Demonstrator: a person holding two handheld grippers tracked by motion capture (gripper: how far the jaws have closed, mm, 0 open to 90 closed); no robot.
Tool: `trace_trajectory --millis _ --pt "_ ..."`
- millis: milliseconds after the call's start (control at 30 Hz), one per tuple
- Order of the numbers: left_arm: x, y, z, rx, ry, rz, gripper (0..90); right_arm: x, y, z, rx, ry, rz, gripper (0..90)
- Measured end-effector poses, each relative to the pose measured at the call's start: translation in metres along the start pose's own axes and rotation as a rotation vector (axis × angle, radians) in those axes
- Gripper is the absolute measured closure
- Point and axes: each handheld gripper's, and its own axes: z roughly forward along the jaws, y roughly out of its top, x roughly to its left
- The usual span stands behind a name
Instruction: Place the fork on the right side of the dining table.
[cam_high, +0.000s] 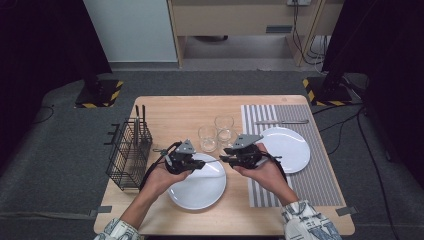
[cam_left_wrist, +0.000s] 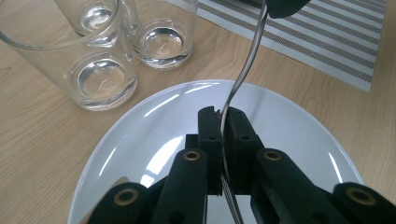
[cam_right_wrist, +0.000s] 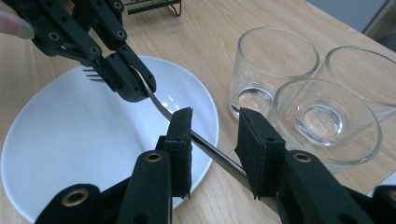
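Fork handover above the plate.
We clamp the fork (cam_left_wrist: 243, 70) in our left tool (cam_high: 186, 161); its handle runs between our right tool's (cam_right_wrist: 215, 135) parted jaws, ungripped, over the plate (cam_high: 200, 190).

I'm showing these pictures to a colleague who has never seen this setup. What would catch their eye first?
Probably the fork held in the air between both grippers, above the near white plate. The left gripper is clamped near its tines, while the right gripper has open jaws around the handle. Three empty glasses stand just beyond.

Black two-jaw left gripper (cam_high: 199, 163) and right gripper (cam_high: 225, 157), grey three-cornered top plates, brass-ringed pivots, patterned sleeves (cam_high: 306, 222).
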Motion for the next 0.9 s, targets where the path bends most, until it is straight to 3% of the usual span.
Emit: trace_trajectory --millis 600,733,900 --pt "-0.003 0.004 0.004 0.022 -0.004 0.017 86.0 -0.002 -0.006 0.000 -0.001 0.021 0.011 65.6" --pt "-0.003 0.005 0.005 0.027 0.000 0.022 86.0 0.001 -0.001 0.002 -0.021 0.028 -0.002 61.4" --pt "-0.005 0.007 0.005 0.022 0.003 0.030 85.9 0.007 0.004 0.009 -0.003 0.050 -0.043 57.6"
